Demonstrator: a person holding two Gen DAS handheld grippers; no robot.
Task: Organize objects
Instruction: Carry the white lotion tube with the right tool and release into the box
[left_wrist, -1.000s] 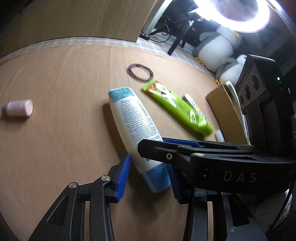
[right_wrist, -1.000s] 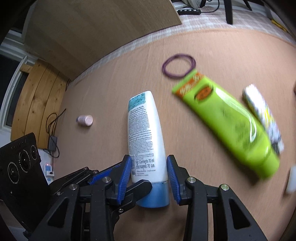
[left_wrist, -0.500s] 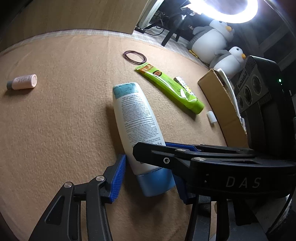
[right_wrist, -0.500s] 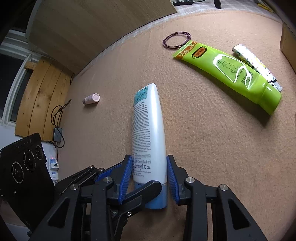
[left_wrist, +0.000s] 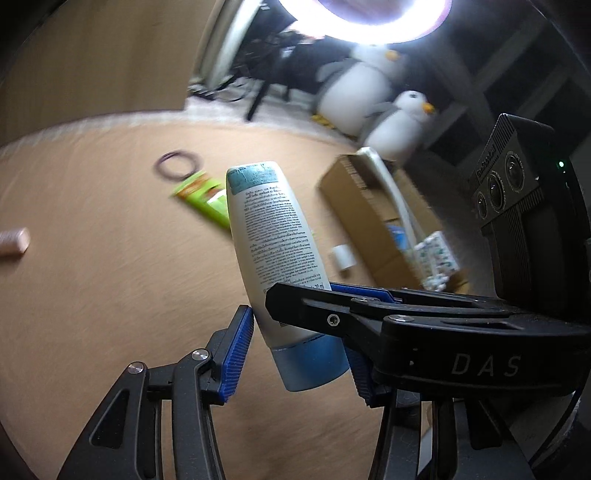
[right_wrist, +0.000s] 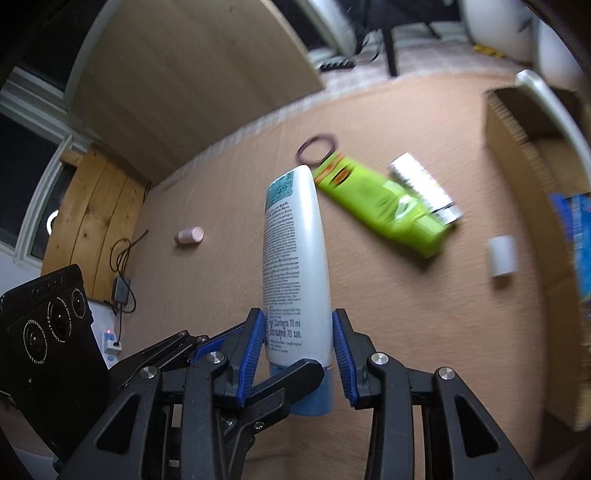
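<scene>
Pinching white bottle (right_wrist: 295, 266) near its blue cap with right tongs (right_wrist: 299, 354), lifted off the tan desk (right_wrist: 369, 295); left tongs (left_wrist: 295, 354) spread around the same cap end. Green tube (right_wrist: 384, 206) at 1 o'clock, cardboard box (right_wrist: 532, 177) at 2 o'clock, pink bottle (right_wrist: 189, 235) at 10 o'clock

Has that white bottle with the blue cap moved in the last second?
Yes. The white bottle, shut in the right gripper, has risen off the tan mat; its top now points near the purple hair tie.
</scene>
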